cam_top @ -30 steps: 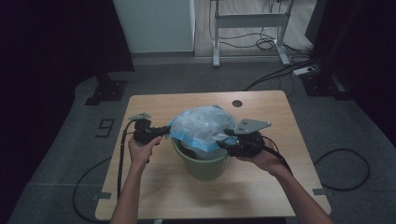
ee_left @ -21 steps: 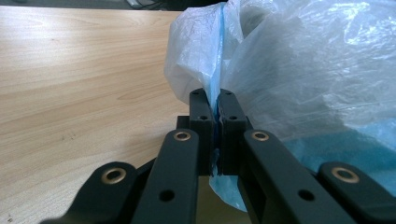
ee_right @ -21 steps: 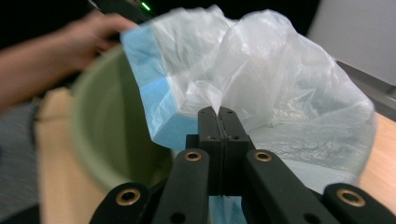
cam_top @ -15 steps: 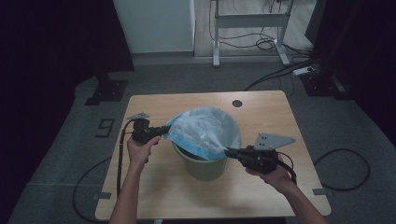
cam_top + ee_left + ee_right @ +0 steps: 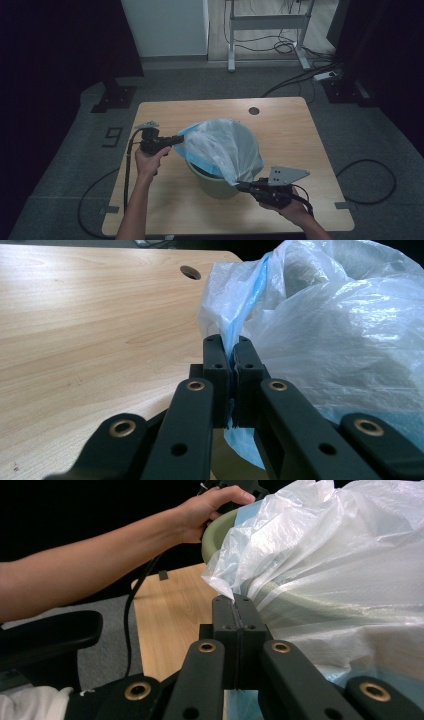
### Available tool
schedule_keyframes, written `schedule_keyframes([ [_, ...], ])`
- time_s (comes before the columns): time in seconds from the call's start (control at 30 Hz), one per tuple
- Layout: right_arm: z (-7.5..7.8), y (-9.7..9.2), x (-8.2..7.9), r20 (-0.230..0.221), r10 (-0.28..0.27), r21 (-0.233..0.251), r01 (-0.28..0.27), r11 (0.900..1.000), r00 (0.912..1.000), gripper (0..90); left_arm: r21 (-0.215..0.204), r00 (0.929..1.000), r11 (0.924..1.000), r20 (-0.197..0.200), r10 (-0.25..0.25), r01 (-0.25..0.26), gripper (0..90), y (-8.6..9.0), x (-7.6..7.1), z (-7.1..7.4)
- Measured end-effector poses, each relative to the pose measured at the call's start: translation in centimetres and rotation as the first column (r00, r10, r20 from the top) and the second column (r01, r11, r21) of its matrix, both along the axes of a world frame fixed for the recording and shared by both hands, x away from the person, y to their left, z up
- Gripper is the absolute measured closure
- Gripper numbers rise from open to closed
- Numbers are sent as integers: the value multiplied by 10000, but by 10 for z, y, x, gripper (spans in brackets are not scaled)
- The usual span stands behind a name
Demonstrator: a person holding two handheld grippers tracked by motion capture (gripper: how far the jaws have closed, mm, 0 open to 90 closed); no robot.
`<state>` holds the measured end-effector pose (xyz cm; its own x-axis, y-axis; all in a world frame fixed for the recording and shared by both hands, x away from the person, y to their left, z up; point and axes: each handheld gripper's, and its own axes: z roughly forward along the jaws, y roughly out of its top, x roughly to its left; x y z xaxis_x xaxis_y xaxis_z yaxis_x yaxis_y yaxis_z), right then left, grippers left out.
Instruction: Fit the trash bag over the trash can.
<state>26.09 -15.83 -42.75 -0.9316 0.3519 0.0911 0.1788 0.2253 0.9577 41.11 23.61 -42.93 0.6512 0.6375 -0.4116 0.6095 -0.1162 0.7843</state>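
Two grippers pinch one thin plastic bag (image 5: 222, 147) from opposite sides. Nearest, at the near right of the wooden table (image 5: 290, 130), the right gripper (image 5: 241, 186) has its black jaws pressed together on a stretched corner of the bag's edge; the right gripper view shows the film drawn to a crinkled point between them. A flat grey three-cornered plate sits on top of this gripper. The bag is translucent white with a pale blue layer, glossy and wrinkled, and it lies draped over a round, smooth, olive-green bucket (image 5: 212, 182) standing mid-table. Just left of the bucket, the left gripper (image 5: 178, 139) is clamped on the bag's blue edge, the film caught between its flat pads. Farther off, the light-grained tabletop has a small round hole (image 5: 254, 110) near its far edge.

Against the earlier frames, the right gripper has come out from beside the bucket toward the near right, its jaws have just closed on the film, and the bag, then bunched above the rim, now seems pulled taut across the opening. The left gripper holds its place.
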Motion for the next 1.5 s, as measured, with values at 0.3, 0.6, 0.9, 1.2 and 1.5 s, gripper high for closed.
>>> schedule_keyframes([
  [0.3, 3, -22, -1, -33, -738, 1181, 736, 9903, 9973, 890, 13, 10000, 10000, 39, -83, 83, 881, 2, -3, -1],
  [0.6, 4, -24, -7, -1, -848, 1283, 841, 9882, 9964, 887, -276, 9998, 9996, 170, -103, 108, 881, 10, -10, -1],
  [0.9, 18, -26, -17, 410, -434, 1875, 350, 9816, 9982, 871, -670, 9965, 9954, 530, -653, 688, 872, 21, -25, 8],
  [1.2, -8, -19, -23, 424, -257, 500, 236, 9985, 9988, 884, -621, 9954, 9944, 499, -821, 852, 872, 23, -33, 1],
  [1.5, -34, -8, -11, 72, -530, -459, 532, 9975, 9986, 887, -742, 9927, 9901, 292, -1172, 1191, 881, 19, -34, -10],
])
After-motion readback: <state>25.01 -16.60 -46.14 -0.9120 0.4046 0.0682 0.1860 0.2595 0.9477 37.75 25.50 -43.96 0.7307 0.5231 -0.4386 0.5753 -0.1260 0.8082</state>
